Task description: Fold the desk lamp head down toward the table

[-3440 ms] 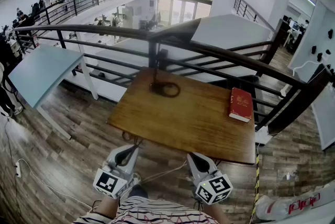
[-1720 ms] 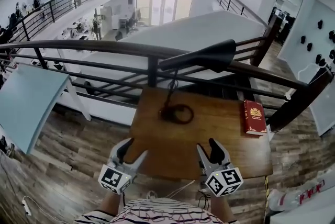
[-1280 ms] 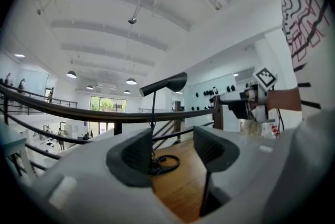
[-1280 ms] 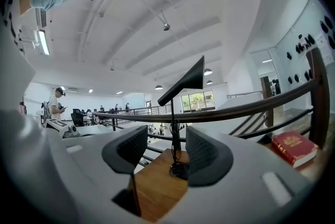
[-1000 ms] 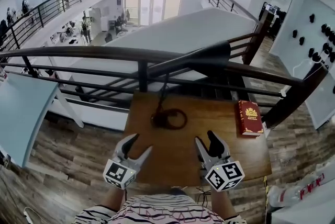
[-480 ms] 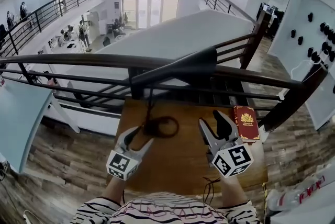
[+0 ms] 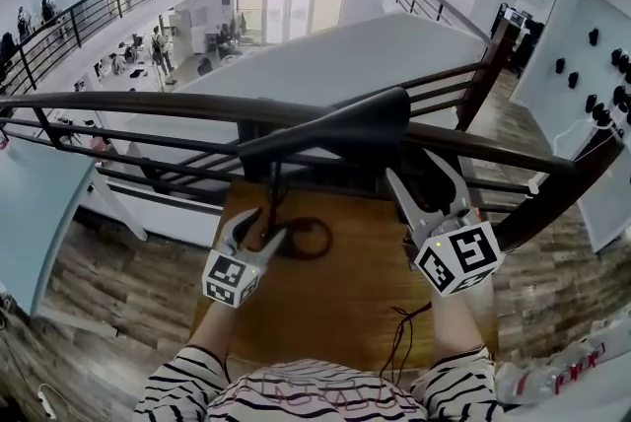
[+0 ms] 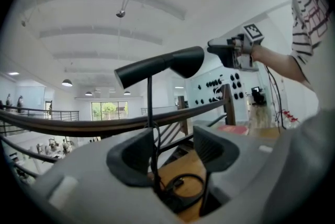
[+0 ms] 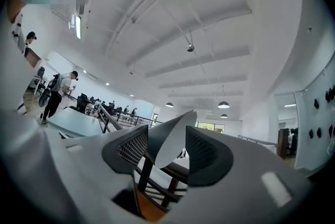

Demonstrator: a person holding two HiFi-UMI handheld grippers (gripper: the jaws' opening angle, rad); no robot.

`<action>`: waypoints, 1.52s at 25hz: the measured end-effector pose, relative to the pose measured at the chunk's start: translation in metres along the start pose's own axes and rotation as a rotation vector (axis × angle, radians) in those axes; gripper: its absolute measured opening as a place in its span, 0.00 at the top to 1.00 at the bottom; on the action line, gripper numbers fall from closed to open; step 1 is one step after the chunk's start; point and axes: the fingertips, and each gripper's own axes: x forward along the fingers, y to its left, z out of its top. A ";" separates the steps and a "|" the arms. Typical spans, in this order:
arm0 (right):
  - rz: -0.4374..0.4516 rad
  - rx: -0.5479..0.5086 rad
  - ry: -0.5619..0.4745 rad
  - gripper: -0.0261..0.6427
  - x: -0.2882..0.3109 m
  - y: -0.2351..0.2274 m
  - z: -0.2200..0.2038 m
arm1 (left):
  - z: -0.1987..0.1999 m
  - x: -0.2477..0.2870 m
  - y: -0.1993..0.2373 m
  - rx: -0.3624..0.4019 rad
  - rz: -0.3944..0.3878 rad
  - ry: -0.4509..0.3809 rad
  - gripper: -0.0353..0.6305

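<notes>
Right claw [image 7: 414, 169] wide open, straddling the lamp head [image 7: 335, 129] end; left claw [image 7: 261, 223] open round the stem [image 7: 273, 188].
Lamp head sat raised atop the stem, well above the table [image 7: 335, 312]. Judged best: brace the stem low with the left claw, pinch the head end firmly, then swing down slowly so the lamp did not slide or tip.

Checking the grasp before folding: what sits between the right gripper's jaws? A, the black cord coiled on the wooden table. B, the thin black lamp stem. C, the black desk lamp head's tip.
C: the black desk lamp head's tip stands between the parted jaws of the right gripper; the thin black stem is in the left gripper.
</notes>
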 end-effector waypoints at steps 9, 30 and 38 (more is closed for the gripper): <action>0.040 -0.149 -0.021 0.64 0.044 -0.025 0.036 | -0.031 0.044 0.029 -0.049 0.055 0.077 0.59; 0.075 -0.151 -0.029 0.66 0.076 -0.044 0.016 | -0.046 0.073 0.059 -0.100 0.125 0.081 0.58; 0.030 -0.103 -0.023 0.66 0.062 -0.056 -0.005 | -0.052 0.080 0.046 -0.146 0.081 0.101 0.58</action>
